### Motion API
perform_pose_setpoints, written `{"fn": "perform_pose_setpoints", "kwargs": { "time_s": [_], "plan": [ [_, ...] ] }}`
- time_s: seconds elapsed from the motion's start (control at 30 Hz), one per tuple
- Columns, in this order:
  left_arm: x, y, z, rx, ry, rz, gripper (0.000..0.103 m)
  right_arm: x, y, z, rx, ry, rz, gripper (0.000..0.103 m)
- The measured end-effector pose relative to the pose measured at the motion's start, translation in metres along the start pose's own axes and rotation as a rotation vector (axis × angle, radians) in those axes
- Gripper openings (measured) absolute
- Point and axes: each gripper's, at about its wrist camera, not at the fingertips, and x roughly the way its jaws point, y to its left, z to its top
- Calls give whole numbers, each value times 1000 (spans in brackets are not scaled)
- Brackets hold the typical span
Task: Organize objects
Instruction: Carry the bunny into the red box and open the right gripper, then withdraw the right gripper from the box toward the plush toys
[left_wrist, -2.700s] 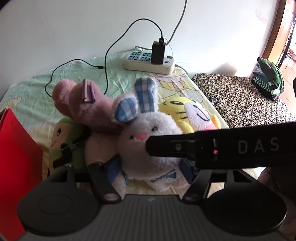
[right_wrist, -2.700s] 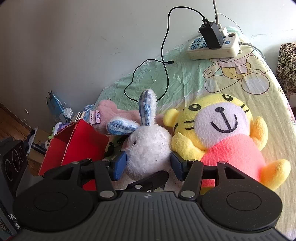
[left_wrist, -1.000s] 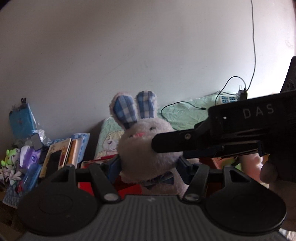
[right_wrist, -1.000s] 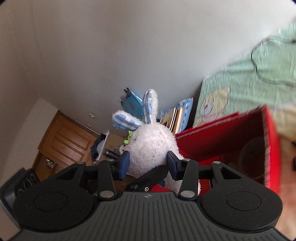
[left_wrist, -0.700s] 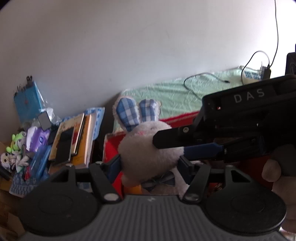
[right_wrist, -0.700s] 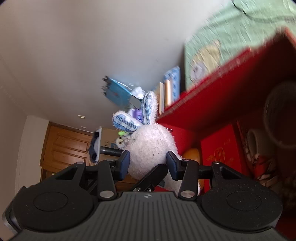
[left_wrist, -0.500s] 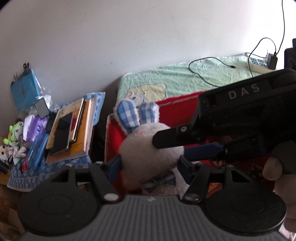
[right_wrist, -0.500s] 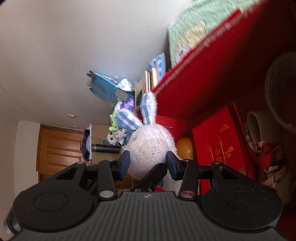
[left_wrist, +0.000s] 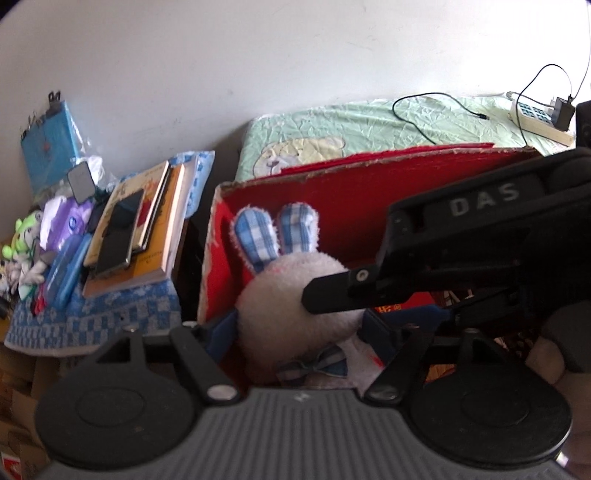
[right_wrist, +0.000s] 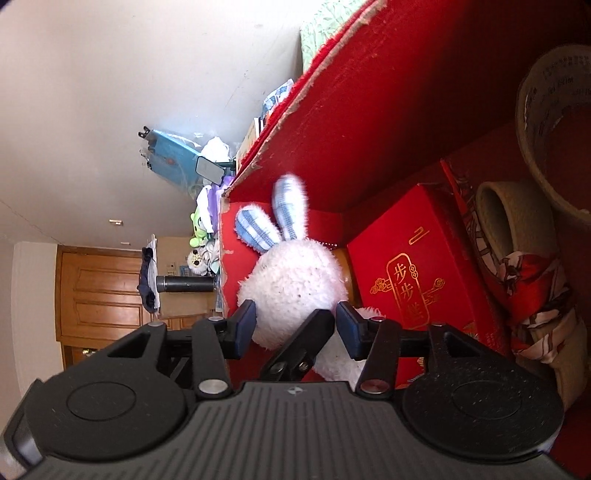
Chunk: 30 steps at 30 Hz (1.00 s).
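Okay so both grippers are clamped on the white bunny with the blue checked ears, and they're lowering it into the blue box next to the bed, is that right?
Not quite: the box is red, not blue, as both wrist views show. The rest holds: the left gripper and right gripper both pinch the white bunny, whose blue checked ears sit inside the box walls, beside the bed.

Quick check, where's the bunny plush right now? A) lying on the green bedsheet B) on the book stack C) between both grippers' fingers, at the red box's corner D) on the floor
C: the bunny plush sits clamped by the left gripper and the right gripper, inside the red box near its corner.
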Motion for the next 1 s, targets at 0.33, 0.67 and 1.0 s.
{"fn": "perform_pose_setpoints", "kwargs": {
  "time_s": [0.33,0.67,1.0],
  "plan": [
    [1,-12,1,-45,37,59,83,-29,1,-7,-129,-71,-45,52],
    [-19,-21,-1,-31,33,181,85,-47,9,-19,-242,-141,-91,52],
    [-54,-37,2,-23,-19,214,89,-74,21,-39,-367,-217,-129,53]
  ]
}}
